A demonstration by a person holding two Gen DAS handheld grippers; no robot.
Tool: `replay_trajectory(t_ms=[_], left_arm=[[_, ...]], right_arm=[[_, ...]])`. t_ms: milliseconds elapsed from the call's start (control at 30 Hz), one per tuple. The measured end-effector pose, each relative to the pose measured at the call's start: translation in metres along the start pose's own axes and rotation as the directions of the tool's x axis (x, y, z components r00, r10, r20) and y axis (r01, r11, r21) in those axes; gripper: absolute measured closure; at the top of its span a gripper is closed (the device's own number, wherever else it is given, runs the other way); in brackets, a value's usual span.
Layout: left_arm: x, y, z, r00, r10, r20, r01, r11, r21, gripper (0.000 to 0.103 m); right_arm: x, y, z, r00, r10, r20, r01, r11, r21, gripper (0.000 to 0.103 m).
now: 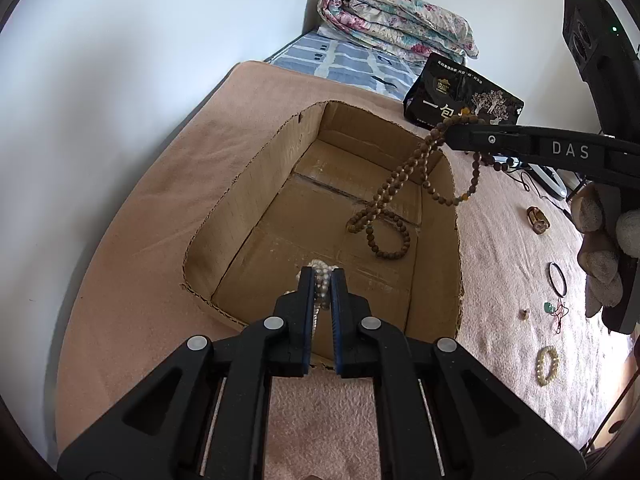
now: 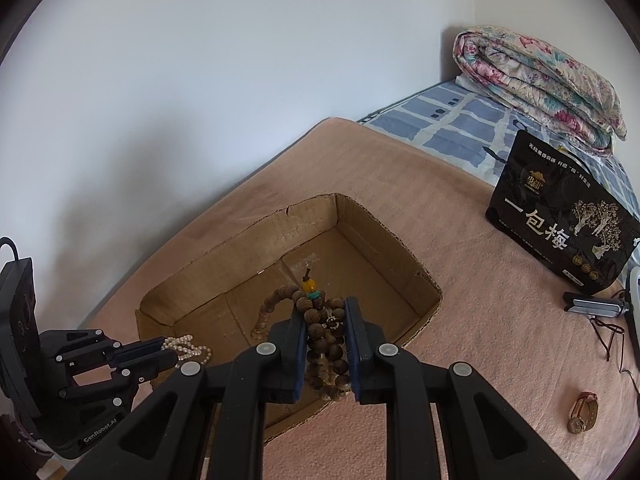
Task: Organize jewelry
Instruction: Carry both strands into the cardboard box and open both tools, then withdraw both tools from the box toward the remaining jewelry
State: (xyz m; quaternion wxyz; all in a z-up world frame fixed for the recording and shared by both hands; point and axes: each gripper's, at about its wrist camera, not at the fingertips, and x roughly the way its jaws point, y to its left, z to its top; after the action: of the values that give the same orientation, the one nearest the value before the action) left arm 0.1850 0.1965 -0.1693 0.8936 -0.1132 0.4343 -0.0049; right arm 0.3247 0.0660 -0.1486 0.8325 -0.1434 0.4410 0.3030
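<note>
1. Left gripper sits nearest its camera, jaws pressed together on a pearl strand that bunches between the blue pads and trails below them.
2. Seen from the right wrist, this gripper reaches over the near left corner of the box, with the pearls spilling from its tips inside the box.
3. Right gripper pinches a wooden bead string, several loops stacked between its pads; an orange bead and a turquoise one stand at the top of the bunch.
4. From the left wrist, the right gripper comes in from the right over the far right corner of the box, and the beads hang from it in long loops, the lowest loop lying on the box floor.
5. A gloved hand holds the right tool's handle at the frame's right edge.
6. That box is open-topped cardboard and rests on a pink blanket spread over a bed.
7. Right of the box, on the blanket, lie a black ring, a green pendant on red cord, a pale bead bracelet and a watch.
8. The watch lies well apart from the box, towards the blanket's near right.
9. A black pouch stands beyond the box's far right corner.
10. Behind it, a folded floral quilt lies on a blue checked sheet against the wall.
</note>
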Motion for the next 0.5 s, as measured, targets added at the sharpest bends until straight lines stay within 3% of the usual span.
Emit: replay_trajectory(t_ms=[67, 133, 200, 233, 300, 500], left_arm=[[0.000, -0.001, 0.000, 1.000, 0.002, 0.001, -0.002, 1.000, 0.003, 0.098], [0.000, -0.001, 0.000, 1.000, 0.003, -0.004, -0.003, 1.000, 0.001, 0.093], [-0.002, 0.000, 0.000, 1.000, 0.000, 0.002, 0.000, 1.000, -0.004, 0.060], [-0.003, -0.001, 0.000, 1.000, 0.000, 0.010, 0.000, 1.000, -0.004, 0.057], [-0.006, -0.003, -0.001, 1.000, 0.008, 0.015, -0.008, 1.000, 0.001, 0.057], [-0.011, -0.008, -0.003, 1.000, 0.015, 0.021, -0.016, 1.000, 0.007, 0.057]], right_arm=[[0.001, 0.001, -0.001, 1.000, -0.001, -0.004, 0.001, 1.000, -0.006, 0.084], [0.001, 0.002, 0.000, 1.000, -0.004, -0.003, 0.004, 1.000, -0.011, 0.073], [-0.001, 0.004, -0.001, 1.000, -0.017, 0.007, 0.017, 1.000, -0.015, 0.049], [-0.003, 0.005, -0.001, 1.000, -0.024, 0.015, 0.024, 1.000, -0.015, 0.042], [-0.008, 0.006, -0.002, 0.999, -0.034, 0.033, 0.034, 0.999, -0.014, 0.022], [-0.021, 0.003, -0.006, 0.996, -0.072, 0.060, 0.072, 0.997, 0.006, 0.011]])
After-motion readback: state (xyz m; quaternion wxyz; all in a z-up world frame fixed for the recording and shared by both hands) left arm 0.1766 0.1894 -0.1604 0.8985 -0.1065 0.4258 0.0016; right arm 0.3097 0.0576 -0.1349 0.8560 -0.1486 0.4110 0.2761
